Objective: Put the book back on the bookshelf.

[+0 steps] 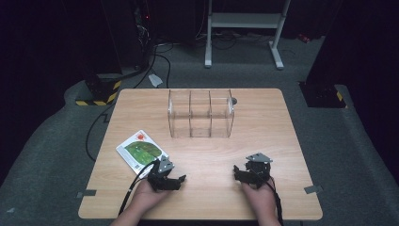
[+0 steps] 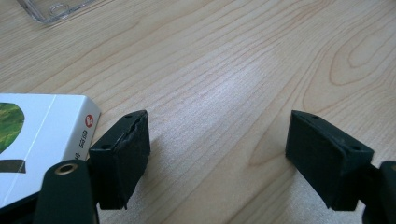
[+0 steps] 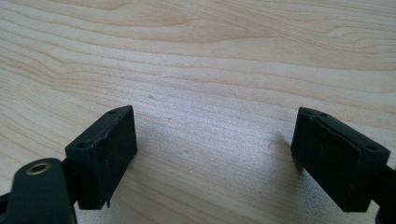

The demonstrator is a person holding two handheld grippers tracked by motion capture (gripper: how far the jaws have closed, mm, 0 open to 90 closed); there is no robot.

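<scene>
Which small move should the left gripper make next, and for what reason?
Probably slide the left gripper sideways toward the book and bring its jaws around the near edge. The jaws stand open with only bare table between them, and the book lies flat just beside one jaw, apparently untouched.

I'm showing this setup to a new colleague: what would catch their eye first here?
Probably the clear plastic organizer with three compartments, standing upright toward the far side of the wooden table. Next, the white box with a green leaf picture, lying flat near the table's left edge, just beyond the left gripper. Both it and the right gripper rest near the front edge, open and holding nothing.
</scene>
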